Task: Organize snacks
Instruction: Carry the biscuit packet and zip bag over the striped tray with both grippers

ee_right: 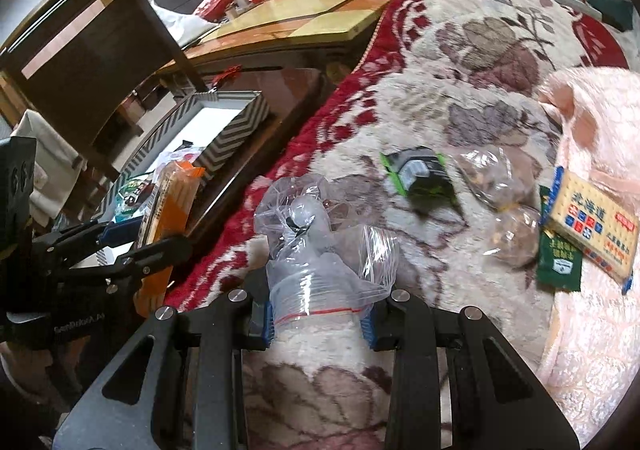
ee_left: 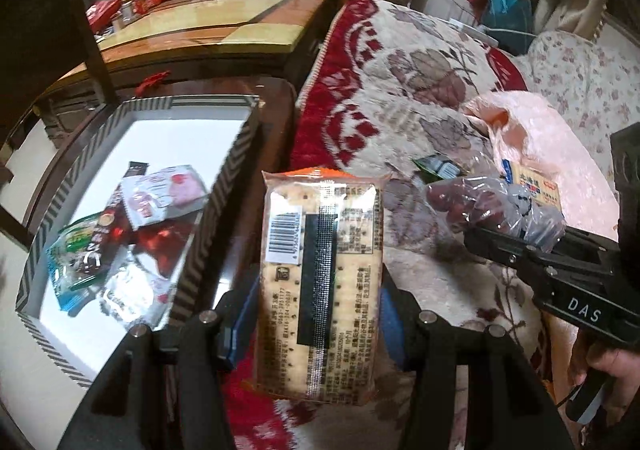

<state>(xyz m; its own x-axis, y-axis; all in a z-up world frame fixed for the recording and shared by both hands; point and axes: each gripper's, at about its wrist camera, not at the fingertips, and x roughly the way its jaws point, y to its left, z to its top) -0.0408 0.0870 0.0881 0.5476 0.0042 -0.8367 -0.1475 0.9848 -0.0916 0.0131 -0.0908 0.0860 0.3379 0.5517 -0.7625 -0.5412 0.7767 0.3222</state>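
Cracker pack [ee_left: 320, 282] clamped in left tool [ee_left: 316, 314], zip bag [ee_right: 320, 274] in right tool [ee_right: 320, 318].

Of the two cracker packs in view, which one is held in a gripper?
The orange-ended cracker pack, clamped between the left gripper's fingers. The other, a yellow pack with blue squares, lies loose on the pink blanket.

Left wrist view looks steeply down along its own fingers, close over the cracker pack [ee_left: 320, 282], with the striped box [ee_left: 218, 210] at lower left. Right wrist view tilts down too, tight on the zip bag [ee_right: 324, 270]. Both share the floral blanket [ee_right: 460, 62] (each also catches the other gripper at its frame edge).
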